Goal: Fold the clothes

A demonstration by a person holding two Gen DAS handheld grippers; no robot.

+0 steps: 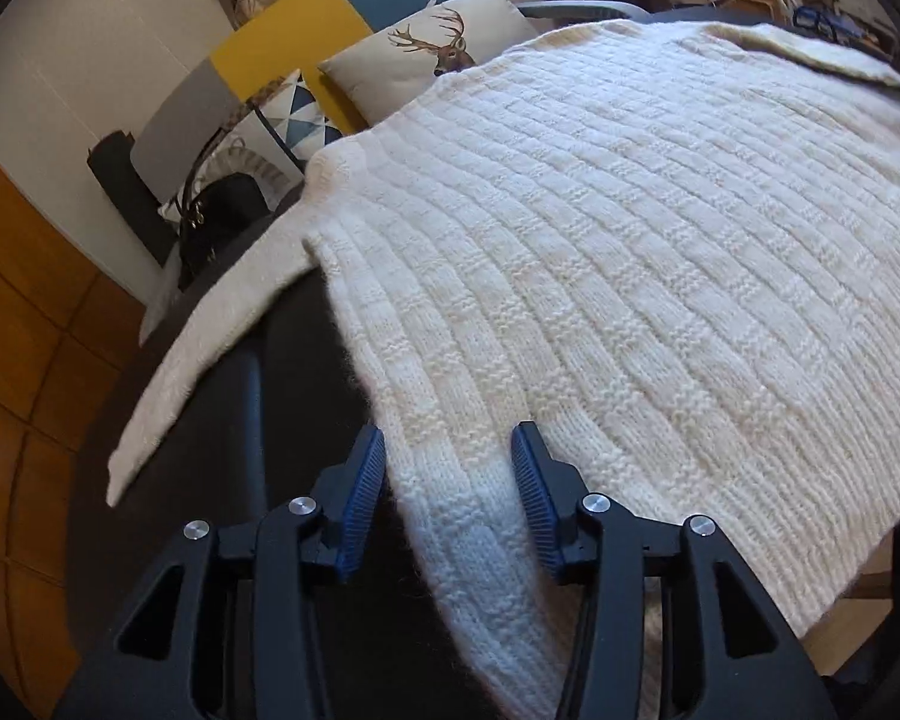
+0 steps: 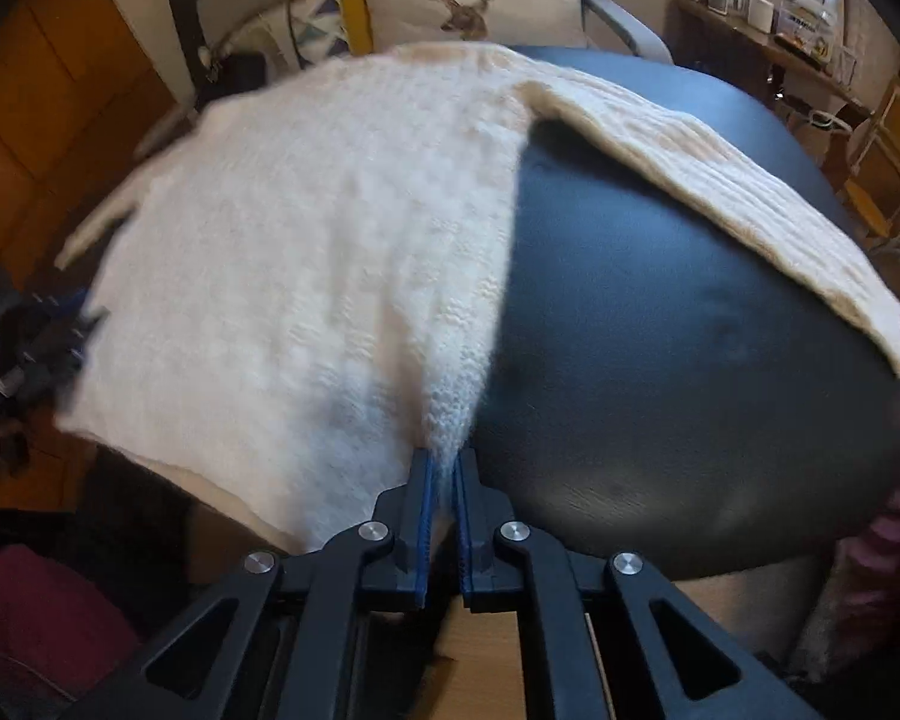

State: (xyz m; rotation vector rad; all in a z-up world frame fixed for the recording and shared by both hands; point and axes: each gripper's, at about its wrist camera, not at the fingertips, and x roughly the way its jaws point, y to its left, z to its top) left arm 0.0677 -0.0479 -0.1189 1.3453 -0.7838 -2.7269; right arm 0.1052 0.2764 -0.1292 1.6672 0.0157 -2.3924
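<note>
A cream knitted sweater (image 1: 600, 252) lies spread on a round black table (image 1: 222, 420), one sleeve (image 1: 210, 336) stretched to the left. My left gripper (image 1: 448, 456) stands open over the sweater's near left hem corner; the knit lies between its blue pads without being pressed. In the right wrist view the same sweater (image 2: 306, 252) covers the table's left half, its other sleeve (image 2: 720, 198) trailing to the right across the black table (image 2: 660, 372). My right gripper (image 2: 444, 468) is shut on the sweater's near right hem corner, which is bunched between the pads.
Behind the table stands a sofa with a deer cushion (image 1: 432, 48) and a patterned cushion (image 1: 294, 114). A black handbag (image 1: 222, 222) sits at the left. A wooden sideboard (image 2: 768, 42) with jars is at the back right. Wooden floor (image 1: 24, 372) surrounds the table.
</note>
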